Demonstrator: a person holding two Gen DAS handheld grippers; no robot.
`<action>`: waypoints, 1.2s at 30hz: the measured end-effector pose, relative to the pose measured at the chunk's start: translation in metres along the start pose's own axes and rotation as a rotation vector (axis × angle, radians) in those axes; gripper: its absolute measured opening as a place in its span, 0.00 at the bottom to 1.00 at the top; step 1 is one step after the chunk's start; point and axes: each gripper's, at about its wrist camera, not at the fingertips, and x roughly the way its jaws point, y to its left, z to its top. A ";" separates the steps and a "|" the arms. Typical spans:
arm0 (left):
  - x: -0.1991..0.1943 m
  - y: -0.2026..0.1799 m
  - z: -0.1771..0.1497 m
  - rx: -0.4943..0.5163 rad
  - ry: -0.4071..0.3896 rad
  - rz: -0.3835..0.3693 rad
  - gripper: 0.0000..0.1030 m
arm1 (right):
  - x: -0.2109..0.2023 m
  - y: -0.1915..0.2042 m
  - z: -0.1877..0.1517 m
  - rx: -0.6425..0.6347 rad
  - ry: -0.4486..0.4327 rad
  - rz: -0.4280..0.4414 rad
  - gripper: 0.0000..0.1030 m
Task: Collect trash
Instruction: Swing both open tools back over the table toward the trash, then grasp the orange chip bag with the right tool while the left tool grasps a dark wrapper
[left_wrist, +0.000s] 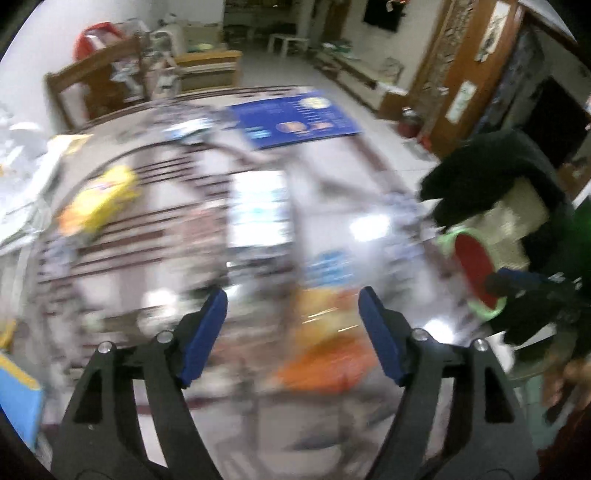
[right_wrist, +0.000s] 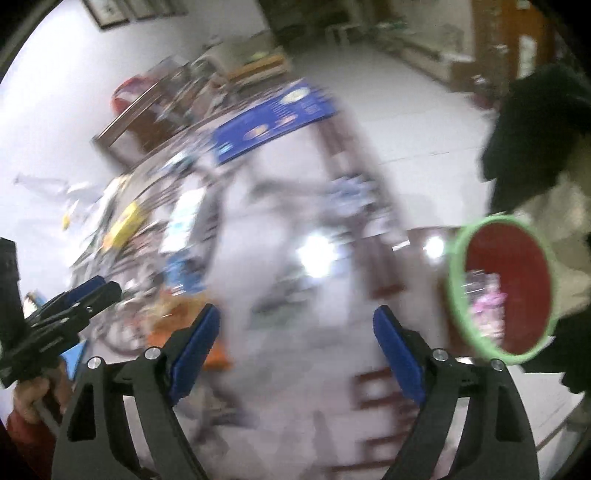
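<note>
The picture is smeared by motion. My left gripper (left_wrist: 291, 299) hangs open over a glossy table (left_wrist: 177, 325) with nothing between its blue pads. Just under and ahead of it lies an orange wrapper (left_wrist: 325, 354). A yellow wrapper (left_wrist: 103, 195), a white-and-blue packet (left_wrist: 258, 210) and a small blue packet (left_wrist: 328, 266) lie farther out. My right gripper (right_wrist: 295, 312) is open too, over bare tabletop, the orange wrapper (right_wrist: 177, 325) to its left. A red bin with a green rim (right_wrist: 506, 291) stands at the right, with clear and pink wrappers inside.
A blue printed sheet (left_wrist: 295, 118) lies at the table's far edge. Black clothing (left_wrist: 491, 173) is draped over something pale behind the bin (left_wrist: 476, 273). The left gripper (right_wrist: 103, 288) and the hand holding it show at the right wrist view's left edge. Wooden furniture stands beyond the table.
</note>
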 end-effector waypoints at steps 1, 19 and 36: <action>-0.002 0.023 -0.006 0.010 0.016 0.029 0.69 | 0.008 0.011 -0.001 -0.003 0.019 0.026 0.84; 0.054 0.102 -0.016 0.254 0.225 -0.162 0.54 | 0.081 0.105 -0.013 0.023 0.184 0.097 0.84; -0.013 0.154 -0.009 -0.226 -0.028 -0.229 0.21 | 0.126 0.126 -0.002 -0.036 0.249 0.006 0.55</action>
